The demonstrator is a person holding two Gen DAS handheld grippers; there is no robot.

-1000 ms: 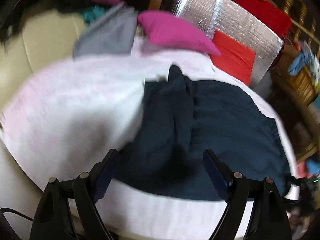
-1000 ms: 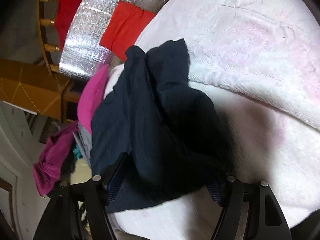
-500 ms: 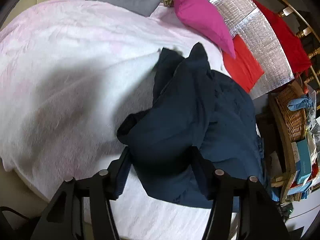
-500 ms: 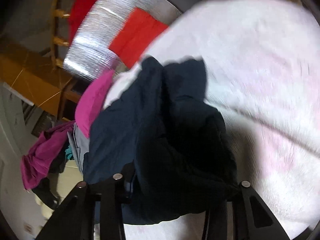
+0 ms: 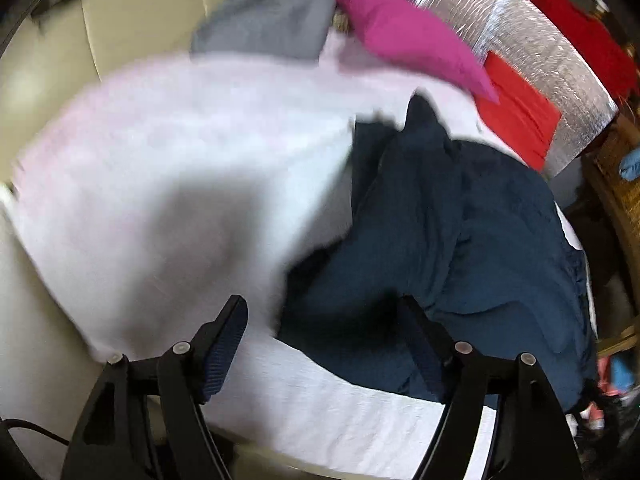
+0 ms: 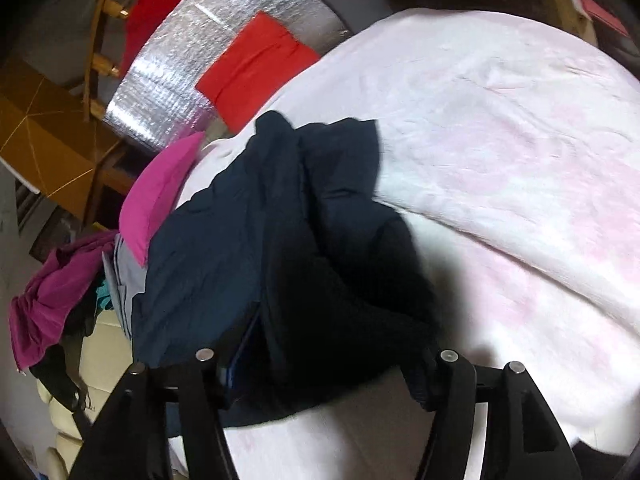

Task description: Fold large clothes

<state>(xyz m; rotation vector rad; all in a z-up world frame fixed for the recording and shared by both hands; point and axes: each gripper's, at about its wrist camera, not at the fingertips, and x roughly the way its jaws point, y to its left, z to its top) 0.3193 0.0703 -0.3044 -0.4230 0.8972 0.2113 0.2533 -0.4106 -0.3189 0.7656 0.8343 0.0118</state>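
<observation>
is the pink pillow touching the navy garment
Touching. In the right wrist view the pink pillow has its lower edge tucked under the navy garment, with no white blanket showing between them.

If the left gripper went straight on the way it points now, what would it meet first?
Probably the navy garment lying bunched on the white blanket: the left gripper is open, with dark cloth just ahead of its fingertips. Blur leaves depth uncertain.

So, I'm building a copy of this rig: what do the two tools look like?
Both the left tool and right tool have matte black angular linkage arms with round silver pivot pins. The fingers carry dark blue ribbed pads. A thin black cable curls beside the left tool.
</observation>
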